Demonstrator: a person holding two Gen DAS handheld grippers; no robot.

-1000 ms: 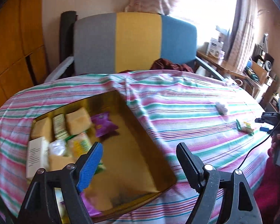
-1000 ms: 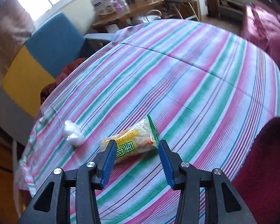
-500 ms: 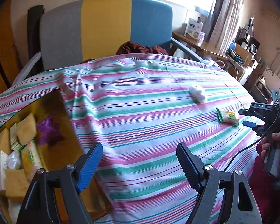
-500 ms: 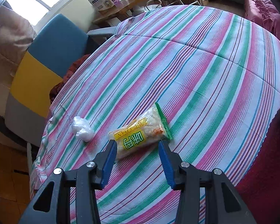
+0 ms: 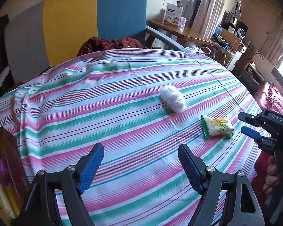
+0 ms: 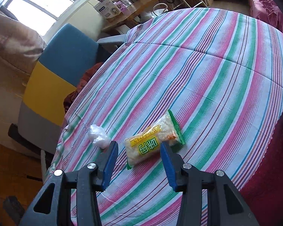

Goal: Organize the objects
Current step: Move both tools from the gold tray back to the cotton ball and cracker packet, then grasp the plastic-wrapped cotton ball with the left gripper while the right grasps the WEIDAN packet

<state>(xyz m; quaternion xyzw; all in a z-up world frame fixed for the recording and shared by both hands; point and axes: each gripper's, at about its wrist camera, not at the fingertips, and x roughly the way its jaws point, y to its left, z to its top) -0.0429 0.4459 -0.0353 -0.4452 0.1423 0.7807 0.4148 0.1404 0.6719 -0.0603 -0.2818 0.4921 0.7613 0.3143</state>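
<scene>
Left tongs (image 5: pixel 140 166), released and empty, have swung from the box (image 5: pixel 1 179) toward the snack packet (image 5: pixel 217 127), which right tongs (image 6: pixel 138 159) straddle ungripped.

Lived-in home, living or dining room: tabletop (image 5: pixel 122 98) under striped cloth, tricolour upholstered chair (image 5: pixel 75 18) at far side, curtained window (image 6: pixel 37 1), cluttered wooden side desk (image 5: pixel 183 32) far right, crimson sofa (image 5: pixel 269 98).
</scene>
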